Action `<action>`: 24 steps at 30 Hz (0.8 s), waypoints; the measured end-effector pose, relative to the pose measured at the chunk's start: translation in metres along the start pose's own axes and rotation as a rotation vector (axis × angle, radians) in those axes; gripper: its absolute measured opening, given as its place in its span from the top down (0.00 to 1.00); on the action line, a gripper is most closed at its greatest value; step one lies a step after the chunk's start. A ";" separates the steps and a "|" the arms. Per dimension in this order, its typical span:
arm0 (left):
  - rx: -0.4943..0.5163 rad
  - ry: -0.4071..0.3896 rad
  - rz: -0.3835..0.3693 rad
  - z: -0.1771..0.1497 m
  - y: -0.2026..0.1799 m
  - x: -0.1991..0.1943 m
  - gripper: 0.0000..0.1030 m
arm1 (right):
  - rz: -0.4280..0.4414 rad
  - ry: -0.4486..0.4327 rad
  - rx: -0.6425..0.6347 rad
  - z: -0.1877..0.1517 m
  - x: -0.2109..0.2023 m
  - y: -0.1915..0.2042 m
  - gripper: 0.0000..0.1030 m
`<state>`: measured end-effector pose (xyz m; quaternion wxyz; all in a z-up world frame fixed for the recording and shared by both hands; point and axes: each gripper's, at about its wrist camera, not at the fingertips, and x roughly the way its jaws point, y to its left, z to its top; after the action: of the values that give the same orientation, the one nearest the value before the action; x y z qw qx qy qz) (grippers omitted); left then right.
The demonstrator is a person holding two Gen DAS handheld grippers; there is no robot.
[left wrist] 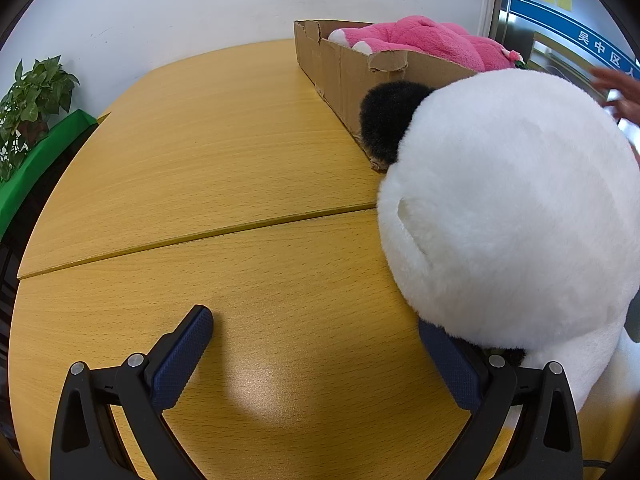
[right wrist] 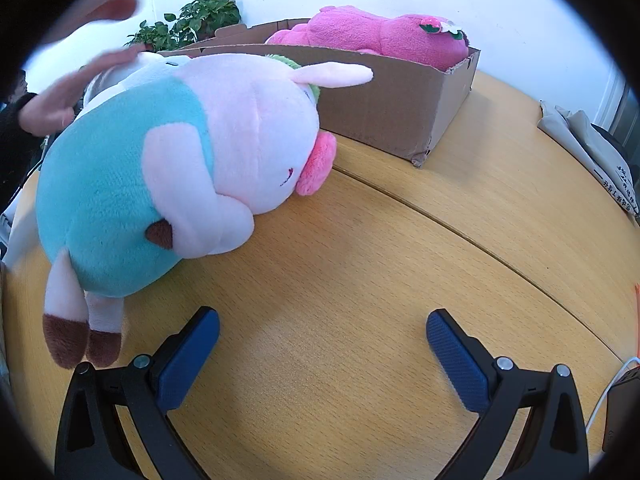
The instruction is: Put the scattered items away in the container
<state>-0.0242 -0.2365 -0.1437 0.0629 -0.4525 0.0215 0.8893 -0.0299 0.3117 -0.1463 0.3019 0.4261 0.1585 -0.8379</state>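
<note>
Risking a poor grasp: panda plush (left wrist: 508, 208) sits at 2 o'clock of the left gripper (left wrist: 316, 328), pressed against the right-hand pad rather than between the jaws; closing now likely pinches only fur or pushes the toy toward the cardboard box (left wrist: 344, 76). Left jaws spread wide, holding nothing. Right gripper (right wrist: 323, 330) likewise spread wide and empty above bare worktop (right wrist: 360, 260).

Lying on its side at 10 o'clock of the right gripper: pig plush (right wrist: 172, 168), teal body and pink head, its head near the box wall (right wrist: 384, 104). Bulky and soft; likely to sag or slip from a shallow grip, or to catch on the box rim during transfer.

Blurred bare hand (right wrist: 60, 96) close above the pig plush: possible collision on approach.

Holding one item already: pink plush (right wrist: 372, 36), filling much of the box and rising above the rim. Remaining room cannot be judged; overfilling may tip toys back out.
</note>
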 end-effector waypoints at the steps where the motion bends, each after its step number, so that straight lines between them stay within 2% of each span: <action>1: 0.000 0.000 0.000 0.001 0.001 0.000 0.00 | 0.000 0.000 0.000 0.000 0.000 0.000 0.00; 24: 0.001 0.000 0.000 0.003 0.000 0.000 0.00 | 0.001 0.000 0.001 0.000 0.000 -0.001 0.00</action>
<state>-0.0264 -0.2362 -0.1417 0.0629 -0.4523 0.0221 0.8894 -0.0303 0.3120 -0.1464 0.3021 0.4265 0.1582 -0.8378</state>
